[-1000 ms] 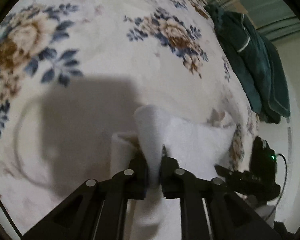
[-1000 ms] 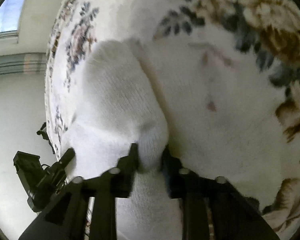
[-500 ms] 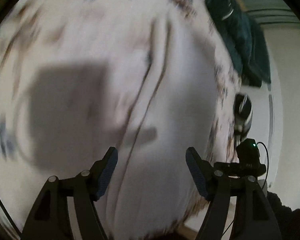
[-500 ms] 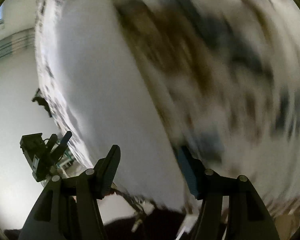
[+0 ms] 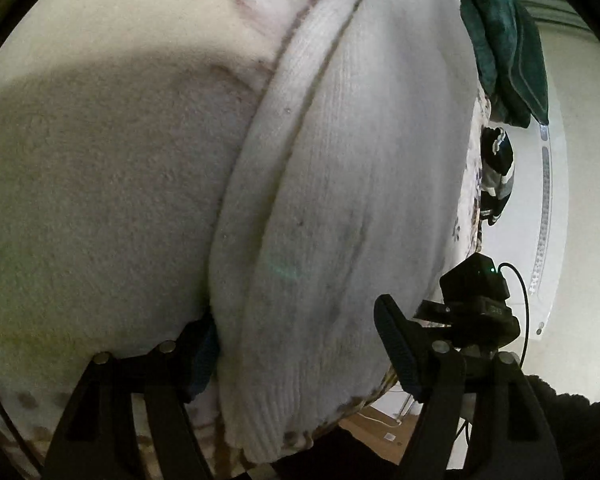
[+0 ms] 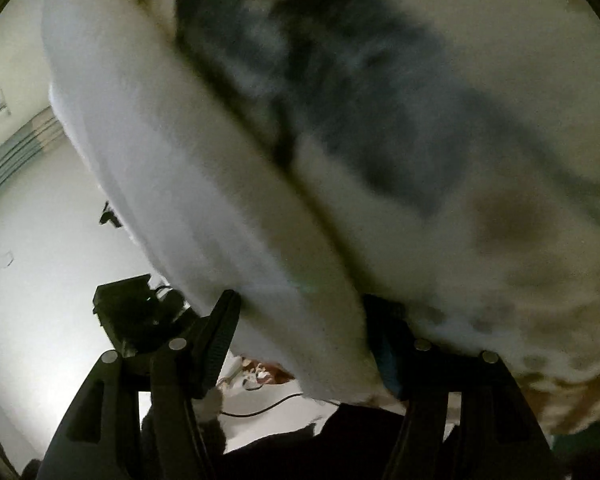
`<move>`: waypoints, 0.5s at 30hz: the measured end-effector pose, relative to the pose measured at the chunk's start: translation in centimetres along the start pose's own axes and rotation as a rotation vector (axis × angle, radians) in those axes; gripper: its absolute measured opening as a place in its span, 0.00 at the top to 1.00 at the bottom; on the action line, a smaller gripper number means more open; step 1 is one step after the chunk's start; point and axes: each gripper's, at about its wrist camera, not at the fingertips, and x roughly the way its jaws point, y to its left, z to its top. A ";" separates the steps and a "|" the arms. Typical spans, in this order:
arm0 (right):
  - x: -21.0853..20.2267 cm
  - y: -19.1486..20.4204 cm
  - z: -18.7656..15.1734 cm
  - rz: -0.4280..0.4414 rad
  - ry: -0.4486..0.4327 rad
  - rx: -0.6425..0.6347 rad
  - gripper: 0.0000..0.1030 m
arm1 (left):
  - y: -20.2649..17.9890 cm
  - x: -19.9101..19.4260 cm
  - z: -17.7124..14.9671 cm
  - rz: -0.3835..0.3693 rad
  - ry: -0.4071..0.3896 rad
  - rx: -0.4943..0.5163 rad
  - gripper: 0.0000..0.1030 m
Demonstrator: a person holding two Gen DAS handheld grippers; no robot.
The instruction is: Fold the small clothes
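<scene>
Floral-print bedcover (image 5: 100, 184), dark green garment (image 5: 504, 40) heaped at its far edge, pale wall (image 5: 580, 184), wooden floor (image 5: 380, 426).

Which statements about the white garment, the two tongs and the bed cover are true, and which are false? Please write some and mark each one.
1. The white garment lies on the floral cover. True.
2. The left tongs are shut on the white garment. False: their jaws stand open, having just been opening, and the garment lies loose between them.
3. A dark green garment lies beyond the white one, near the cover's far edge. True.
4. The right tongs hold the dark green garment. False: their jaws are open, having just been opening, and only the white garment is between them.
</scene>
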 end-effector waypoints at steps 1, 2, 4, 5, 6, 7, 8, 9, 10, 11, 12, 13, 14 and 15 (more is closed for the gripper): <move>0.3 0.3 -0.1 0.009 -0.001 -0.006 0.38 | 0.0 0.0 0.0 -0.007 -0.006 0.000 0.31; 0.7 0.6 -0.4 0.007 -0.008 -0.012 0.42 | 0.2 0.0 -0.1 -0.013 -0.010 -0.001 0.31; 1.1 1.0 -0.8 0.007 -0.014 -0.024 0.63 | 0.4 -0.2 -0.2 -0.024 -0.025 -0.006 0.33; 1.4 1.2 -1.1 0.005 -0.018 -0.027 0.76 | 0.4 -0.1 -0.3 -0.028 -0.033 -0.010 0.34; 1.8 2.1 -0.9 0.018 -0.025 -0.026 0.77 | 0.3 -0.1 -0.3 -0.031 -0.040 -0.012 0.54; 1.7 3.1 -0.4 0.024 -0.035 -0.025 0.80 | 0.2 0.0 -0.4 -0.015 -0.040 -0.014 0.84; 1.7 3.6 -0.6 0.025 -0.047 -0.026 0.81 | 0.2 0.2 -0.5 -0.003 -0.037 -0.018 0.85; 2.2 4.4 -0.4 0.032 -0.052 -0.029 0.82 | 0.2 0.0 -0.6 -0.012 -0.049 -0.023 0.85; 2.6 5.3 -0.2 0.043 -0.060 -0.033 0.82 | 0.1 -0.2 -0.7 -0.016 -0.063 -0.029 0.86; 2.6 5.6 -0.1 0.046 -0.064 -0.035 0.83 | 0.0 -0.3 -0.8 -0.019 -0.068 -0.031 0.86; 2.4 6.1 -0.3 0.056 -0.069 -0.037 0.83 | -0.3 -0.5 -0.9 -0.023 -0.075 -0.030 0.87; 2.4 6.8 -0.6 0.065 -0.072 -0.041 0.83 | -0.6 -1.0 -1.0 -0.030 -0.086 -0.032 0.87; 2.1 7.5 -0.9 0.074 -0.077 -0.046 0.83 | -1.0 -1.3 -1.1 -0.042 -0.094 -0.038 0.87; 1.8 8.0 -1.1 0.093 -0.079 -0.050 0.83 | -1.6 -2.0 -1.1 -0.059 -0.108 -0.041 0.87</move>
